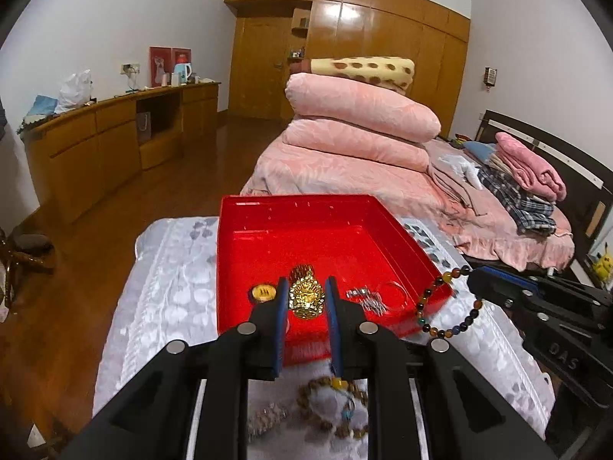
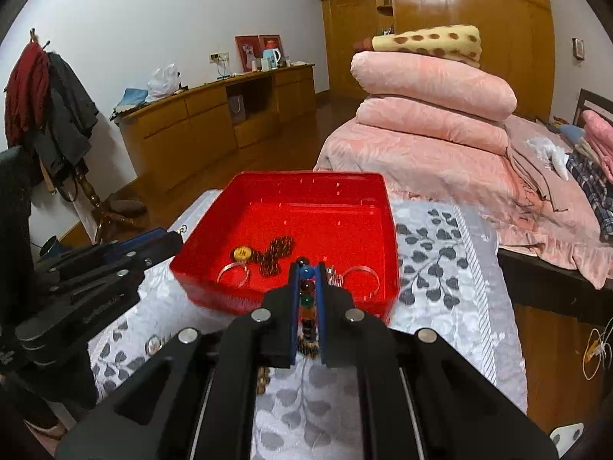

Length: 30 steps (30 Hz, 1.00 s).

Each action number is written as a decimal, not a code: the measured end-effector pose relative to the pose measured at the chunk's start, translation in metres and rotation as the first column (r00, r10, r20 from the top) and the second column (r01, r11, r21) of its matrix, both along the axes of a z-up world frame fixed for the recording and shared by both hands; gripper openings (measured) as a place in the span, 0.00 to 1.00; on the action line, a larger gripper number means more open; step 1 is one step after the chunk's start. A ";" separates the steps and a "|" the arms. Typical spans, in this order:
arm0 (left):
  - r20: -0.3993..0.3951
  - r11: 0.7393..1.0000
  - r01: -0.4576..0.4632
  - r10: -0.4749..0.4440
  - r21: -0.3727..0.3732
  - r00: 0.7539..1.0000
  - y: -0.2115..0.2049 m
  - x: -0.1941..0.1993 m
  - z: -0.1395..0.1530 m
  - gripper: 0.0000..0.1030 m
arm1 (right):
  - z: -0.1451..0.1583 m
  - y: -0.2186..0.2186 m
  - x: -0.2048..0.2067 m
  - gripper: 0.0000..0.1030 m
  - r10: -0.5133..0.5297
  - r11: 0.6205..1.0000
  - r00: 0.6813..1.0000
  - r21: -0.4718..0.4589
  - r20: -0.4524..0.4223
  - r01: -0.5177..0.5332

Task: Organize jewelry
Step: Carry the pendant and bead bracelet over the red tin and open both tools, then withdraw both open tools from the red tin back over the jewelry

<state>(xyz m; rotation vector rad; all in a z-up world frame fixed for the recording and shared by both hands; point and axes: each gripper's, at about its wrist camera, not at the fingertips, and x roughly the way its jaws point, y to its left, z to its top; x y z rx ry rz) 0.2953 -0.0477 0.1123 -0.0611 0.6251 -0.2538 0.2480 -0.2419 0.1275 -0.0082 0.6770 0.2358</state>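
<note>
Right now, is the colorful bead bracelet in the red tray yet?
Not yet. The right gripper pinches the bracelet, which hangs over the tray rim.

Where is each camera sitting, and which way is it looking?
Left wrist view: sits on the left gripper, looks forward along its open fingers at the red tray and gold pendant; the right gripper shows at right, carrying the bead bracelet.
Right wrist view: sits on the right gripper, looks forward at the red tray, with its fingers shut on the bead bracelet; the left gripper shows at left.
Both share the tray, the bracelet, the pink bedding and the wooden wardrobe.
</note>
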 end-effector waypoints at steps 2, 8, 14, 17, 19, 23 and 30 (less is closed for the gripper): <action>-0.002 1.000 -0.007 0.007 -0.004 1.000 -0.001 0.010 0.002 0.18 | 0.004 0.000 0.009 0.07 -0.005 1.000 1.000 0.006 0.005 0.005; -0.017 1.000 -0.029 0.028 -0.011 0.999 -0.003 0.041 0.001 0.18 | 0.007 0.003 0.038 0.07 -0.005 1.000 1.000 0.024 0.003 0.005; -0.049 0.999 -0.046 0.046 -0.004 0.998 -0.005 0.070 -0.011 0.18 | -0.008 0.004 0.069 0.07 -0.006 0.999 0.999 0.034 -0.040 0.007; -0.068 0.999 -0.047 0.047 0.005 0.997 -0.005 0.080 -0.021 0.18 | -0.018 0.002 0.079 0.07 -0.013 0.999 0.998 0.038 -0.063 0.016; -0.085 0.999 -0.051 0.051 0.008 0.995 -0.005 0.087 -0.026 0.18 | -0.023 0.002 0.084 0.07 -0.016 0.999 0.997 0.038 -0.077 0.019; -0.146 0.999 -0.033 0.035 0.013 0.989 -0.005 0.096 -0.037 0.36 | -0.032 0.001 0.090 0.14 -0.032 0.999 0.996 0.027 -0.088 0.034; -0.092 0.999 -0.051 0.049 -0.016 0.995 0.014 0.066 -0.020 0.48 | -0.020 -0.012 0.062 0.21 -0.053 0.997 0.998 0.047 -0.041 0.055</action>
